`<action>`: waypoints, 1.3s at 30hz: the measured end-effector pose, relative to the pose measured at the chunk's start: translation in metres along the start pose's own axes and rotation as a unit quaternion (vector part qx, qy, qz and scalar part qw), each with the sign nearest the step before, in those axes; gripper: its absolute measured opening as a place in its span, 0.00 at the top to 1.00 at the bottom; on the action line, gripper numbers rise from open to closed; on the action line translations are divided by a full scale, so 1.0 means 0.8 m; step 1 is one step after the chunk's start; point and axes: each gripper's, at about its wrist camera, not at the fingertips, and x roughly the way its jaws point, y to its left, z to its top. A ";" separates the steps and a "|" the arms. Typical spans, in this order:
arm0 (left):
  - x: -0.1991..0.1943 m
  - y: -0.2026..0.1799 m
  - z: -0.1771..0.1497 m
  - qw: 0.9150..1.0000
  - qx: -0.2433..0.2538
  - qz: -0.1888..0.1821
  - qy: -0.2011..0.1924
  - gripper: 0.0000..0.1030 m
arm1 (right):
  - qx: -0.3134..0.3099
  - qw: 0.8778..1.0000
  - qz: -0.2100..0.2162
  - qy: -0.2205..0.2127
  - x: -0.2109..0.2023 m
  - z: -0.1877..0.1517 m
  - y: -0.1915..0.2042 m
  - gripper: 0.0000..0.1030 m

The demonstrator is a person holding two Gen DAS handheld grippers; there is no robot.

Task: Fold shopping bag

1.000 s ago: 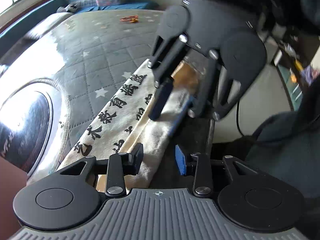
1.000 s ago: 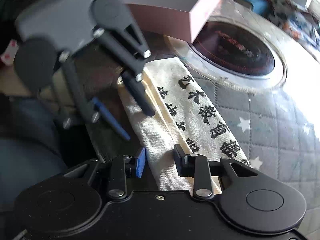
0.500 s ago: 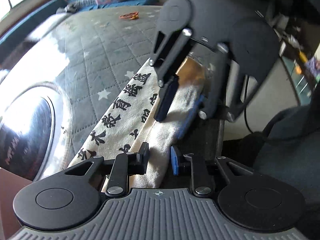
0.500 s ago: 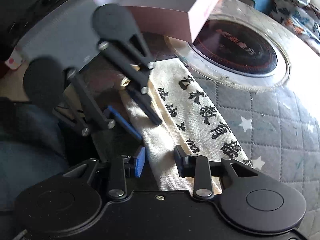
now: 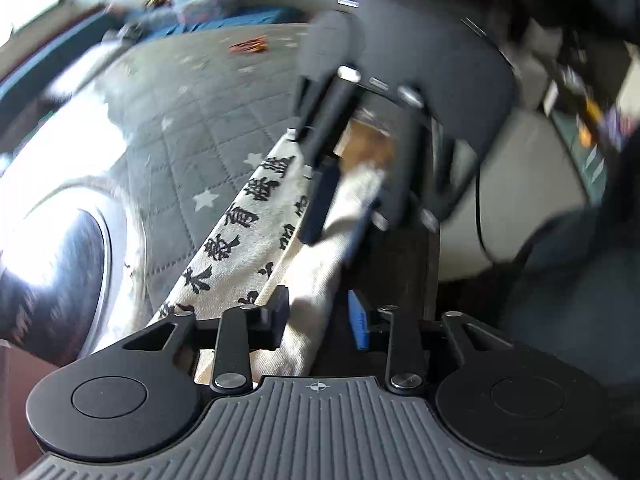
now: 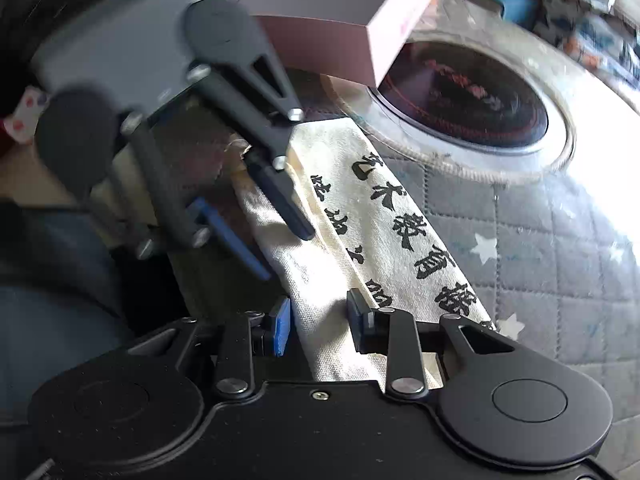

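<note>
The cream shopping bag [image 5: 240,240] with black characters lies folded into a long strip along the near edge of the quilted table cover [image 5: 208,128]. My left gripper [image 5: 320,320] straddles its raised fold at one end. Its jaws are opening, and a dark gap shows between the cloth and the blue pad [image 5: 358,324]. At the other end, my right gripper [image 6: 320,320] is closing on the same fold of the bag [image 6: 400,220], and the cloth fills the space between its pads. Each gripper appears in the other's view: the right gripper [image 5: 331,245] and the left gripper [image 6: 282,254].
A pink box [image 6: 320,20] stands beyond the bag's end, beside a round dark glass plate [image 6: 460,96] set into the table. A person's dark clothing [image 5: 560,280] is close to the table edge. A small orange object [image 5: 248,45] lies far across the cover.
The left gripper's jaws narrowed around the fold half a second ago and have widened again. The right gripper stays in place on the fold. The bag has not shifted.
</note>
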 end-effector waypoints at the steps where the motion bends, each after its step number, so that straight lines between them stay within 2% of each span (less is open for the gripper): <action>1: 0.004 -0.002 0.000 1.000 0.011 0.012 0.001 0.66 | 0.004 1.000 0.004 0.001 0.000 0.001 -0.002 0.68; 3: 0.013 -0.003 0.001 0.999 0.027 0.035 0.001 0.63 | 0.017 1.000 0.017 0.004 -0.001 0.002 -0.008 0.68; 5: 0.017 0.001 -0.001 0.999 0.028 0.031 0.006 0.64 | 0.042 0.999 0.032 0.005 0.000 0.003 -0.017 0.68; 8: 0.019 0.012 0.001 1.000 0.011 0.010 0.012 0.67 | 0.064 0.997 0.049 0.006 -0.001 0.003 -0.025 0.68; 11: 0.009 0.032 0.004 0.999 -0.038 -0.022 0.016 0.70 | 0.057 0.997 0.050 0.002 -0.004 0.002 -0.022 0.68; 12: 0.005 0.038 0.005 0.998 -0.053 -0.032 0.017 0.70 | 0.046 0.998 0.045 -0.001 -0.006 0.001 -0.019 0.67; 13: 0.003 0.043 0.005 0.997 -0.065 -0.041 0.019 0.70 | 0.033 0.999 0.035 -0.005 -0.008 0.000 -0.014 0.62; 18: 0.001 0.067 0.004 0.989 -0.121 -0.080 0.019 0.71 | -0.060 0.998 -0.033 -0.010 -0.008 -0.016 0.014 0.56; 24: 0.004 0.090 -0.002 0.980 -0.165 -0.114 0.012 0.72 | -0.146 0.984 -0.098 -0.017 -0.002 -0.035 0.036 0.58; 25: 0.003 0.091 -0.003 0.979 -0.168 -0.117 0.010 0.72 | -0.147 0.984 -0.099 -0.020 -0.003 -0.036 0.035 0.64; 27: 0.001 0.088 -0.005 0.980 -0.161 -0.114 0.005 0.71 | -0.125 0.987 -0.094 -0.023 -0.006 -0.035 0.025 0.66; 30: -0.003 0.079 -0.004 0.986 -0.132 -0.099 0.000 0.67 | -0.069 0.995 -0.062 -0.024 -0.008 -0.029 0.002 0.67; 32: -0.005 0.074 -0.005 0.991 -0.107 -0.086 0.001 0.62 | -0.058 0.997 -0.053 -0.022 -0.009 -0.027 -0.003 0.67; 34: -0.007 0.070 -0.006 0.994 -0.083 -0.074 0.004 0.62 | -0.042 0.998 -0.040 -0.018 -0.010 -0.024 -0.010 0.67; 37: -0.008 0.065 -0.010 0.997 -0.052 -0.060 0.012 0.59 | -0.019 0.999 -0.026 -0.016 -0.007 -0.021 -0.019 0.67; 39: -0.005 0.066 -0.014 0.998 -0.045 -0.049 0.019 0.54 | 0.000 1.000 -0.015 -0.015 -0.006 -0.020 -0.026 0.68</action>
